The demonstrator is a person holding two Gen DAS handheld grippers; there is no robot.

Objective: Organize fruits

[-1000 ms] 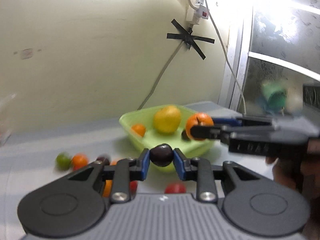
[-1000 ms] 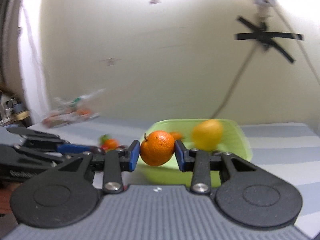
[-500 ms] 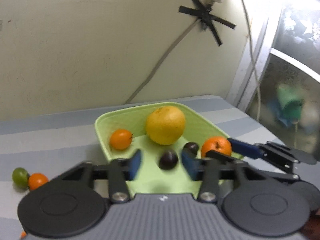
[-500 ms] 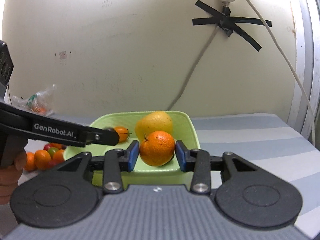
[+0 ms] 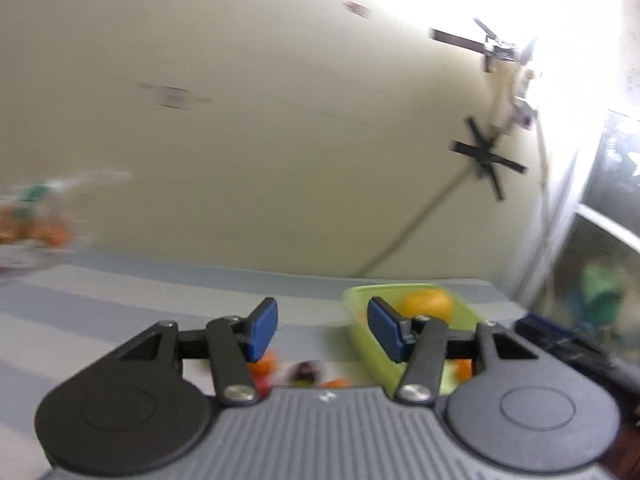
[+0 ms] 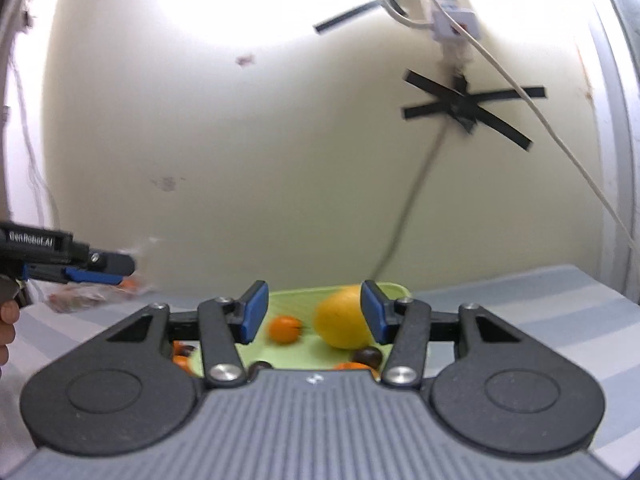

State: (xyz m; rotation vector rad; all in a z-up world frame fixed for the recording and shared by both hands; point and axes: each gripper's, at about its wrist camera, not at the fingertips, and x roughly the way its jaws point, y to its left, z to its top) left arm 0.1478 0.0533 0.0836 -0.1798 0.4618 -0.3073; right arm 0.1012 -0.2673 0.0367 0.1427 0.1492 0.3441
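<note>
At far left, a clear bag [image 5: 36, 216] against the wall seems to hold orange fruit; blur prevents certainty. The left gripper [image 5: 322, 330] has its jaws spread with nothing between them. Below it, loose small fruits [image 5: 304, 372], orange, red and one dark, lie on the striped table [image 5: 100, 300], just beside the green tray [image 5: 360, 340].

The right gripper [image 6: 310, 316] hangs over the tray's near edge. Its jaws have just been opening and stand spread, pinching nothing.

Tray contents, left to right in the right wrist view: a small orange [image 6: 285, 329], a large yellow citrus [image 6: 344, 322], a dark plum [image 6: 367, 356] in front of it, and an orange fruit's top [image 6: 352, 366] at the near rim. A second dark fruit [image 6: 260, 367] sits by the rim.

Handling judgement: the loose fruits are light, round and smooth, likely to roll or squirt from the pads. The soft-skinned ones would bruise under a hard squeeze. Take each across its widest part, pads level, with gentle pressure. The tray has room for more.
</note>
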